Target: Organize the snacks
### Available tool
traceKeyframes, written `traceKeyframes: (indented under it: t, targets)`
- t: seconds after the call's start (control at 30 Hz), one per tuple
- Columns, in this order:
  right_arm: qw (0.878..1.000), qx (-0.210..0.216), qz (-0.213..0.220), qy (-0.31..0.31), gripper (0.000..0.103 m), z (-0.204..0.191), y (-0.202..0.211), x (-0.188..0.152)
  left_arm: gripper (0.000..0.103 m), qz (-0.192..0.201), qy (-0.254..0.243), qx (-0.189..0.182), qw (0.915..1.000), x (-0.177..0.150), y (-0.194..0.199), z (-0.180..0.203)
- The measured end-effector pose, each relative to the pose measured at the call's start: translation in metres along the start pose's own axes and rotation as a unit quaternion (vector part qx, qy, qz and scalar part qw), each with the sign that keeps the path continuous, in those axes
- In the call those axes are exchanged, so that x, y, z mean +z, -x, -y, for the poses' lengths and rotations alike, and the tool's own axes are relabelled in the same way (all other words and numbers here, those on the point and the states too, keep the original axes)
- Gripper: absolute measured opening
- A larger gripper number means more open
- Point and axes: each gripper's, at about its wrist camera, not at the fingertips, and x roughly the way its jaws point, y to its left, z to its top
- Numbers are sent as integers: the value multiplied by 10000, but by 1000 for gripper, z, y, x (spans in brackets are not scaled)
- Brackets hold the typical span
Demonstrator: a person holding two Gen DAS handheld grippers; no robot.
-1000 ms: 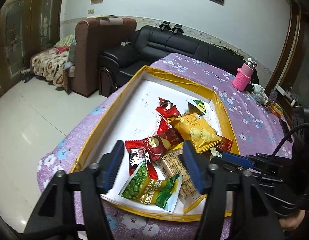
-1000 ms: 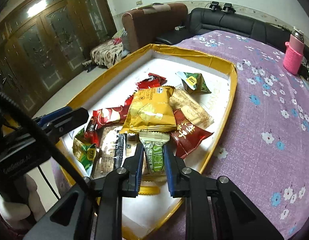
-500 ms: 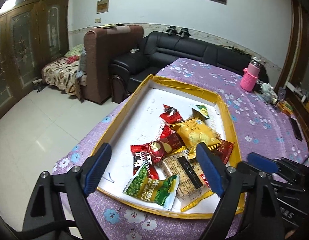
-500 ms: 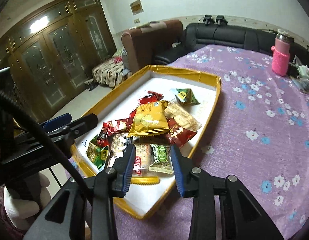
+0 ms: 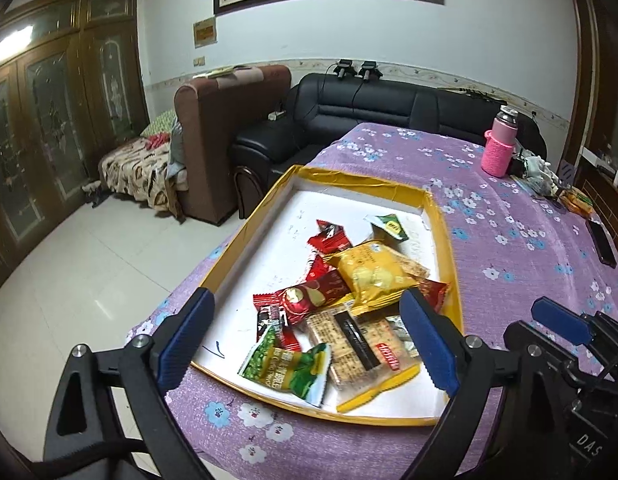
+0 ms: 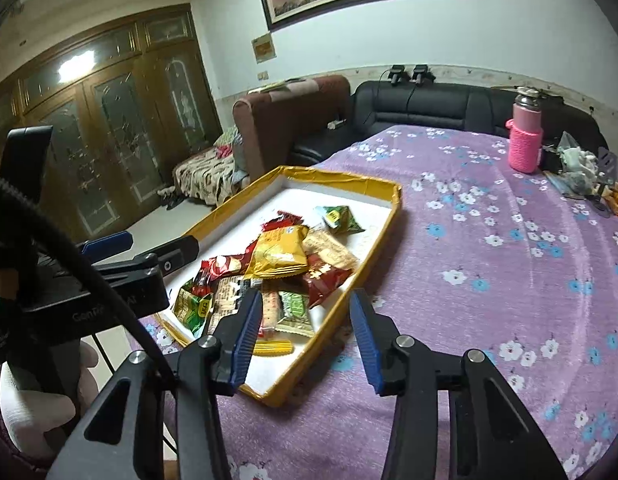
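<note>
Snacks: a loose pile of packets [image 5: 349, 304] lay overlapping in the near half of the box.
Box: a shallow white tray with a yellow rim [image 5: 245, 236] sat on the purple flowered tablecloth [image 6: 489, 280], its near corner close to the table edge.
Top of pile: a yellow chip bag [image 5: 369, 276] rested across a red packet [image 5: 305, 298] and a clear pack of crackers [image 5: 353, 340]; a green pea packet [image 5: 285, 368] lay nearest the front rim.
Left gripper [image 5: 305, 344]: spread wide, empty, held above the near end of the pile.
Right gripper [image 6: 305, 340]: spread, empty, held over the front right rim of the tray.
Stage: all the packets lay inside the tray, yet unsorted; this fits either a finished gather or a sort to come.
Risk, slipping: glossy, puffed wrappers would likely slide out of a pinch taken on the flat face.
Risk, dragging: overlapping packets could be pulled along together.
Risk, tray: a push on the light rim might shove it toward the table edge.
Risk, collision: both grippers worked the same corner and might knock together.
</note>
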Motion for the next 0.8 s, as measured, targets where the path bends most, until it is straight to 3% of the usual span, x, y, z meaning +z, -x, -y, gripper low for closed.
traceKeyframes:
  t: [0.53, 0.67, 0.8]
  targets:
    - [9975, -308, 607, -205, 53, 20, 47, -7, 99, 592, -169, 164, 9980, 0, 45, 25]
    - [9964, -386, 748, -86, 55, 16, 57, -9, 103, 1108, -153, 348, 9931, 0, 70, 28]
    - [9955, -407, 853, -1, 56, 15, 64, -11, 103, 1861, -150, 871, 9785, -1, 104, 34]
